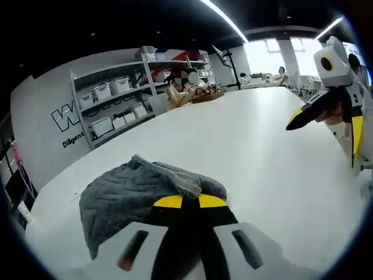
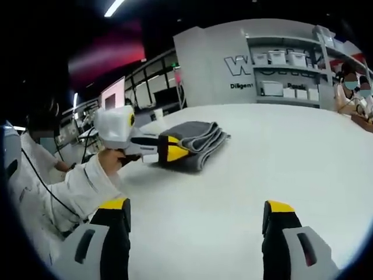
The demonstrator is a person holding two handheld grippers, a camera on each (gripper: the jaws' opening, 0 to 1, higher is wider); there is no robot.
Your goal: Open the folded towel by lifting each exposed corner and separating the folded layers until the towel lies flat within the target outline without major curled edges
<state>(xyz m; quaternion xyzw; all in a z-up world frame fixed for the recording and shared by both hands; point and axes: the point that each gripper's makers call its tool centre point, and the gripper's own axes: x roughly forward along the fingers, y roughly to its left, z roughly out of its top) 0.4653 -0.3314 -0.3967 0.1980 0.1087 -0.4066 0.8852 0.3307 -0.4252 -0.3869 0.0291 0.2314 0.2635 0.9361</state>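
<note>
The left claw [image 1: 190, 202] is closing on the top layer of the folded towel [image 1: 128, 195], lying on the white surface [image 1: 245, 151] at 7 o'clock. The right claw [image 2: 195, 213] is hovering open. Soft and limp, the towel probably wants gripping at a corner.

I see white table [image 1: 250, 151], grey shelves [image 1: 116, 99] w/ white boxes [image 1: 102, 90], wall lettering [image 2: 239, 65], and people sitting at far end [image 1: 183, 87].
</note>
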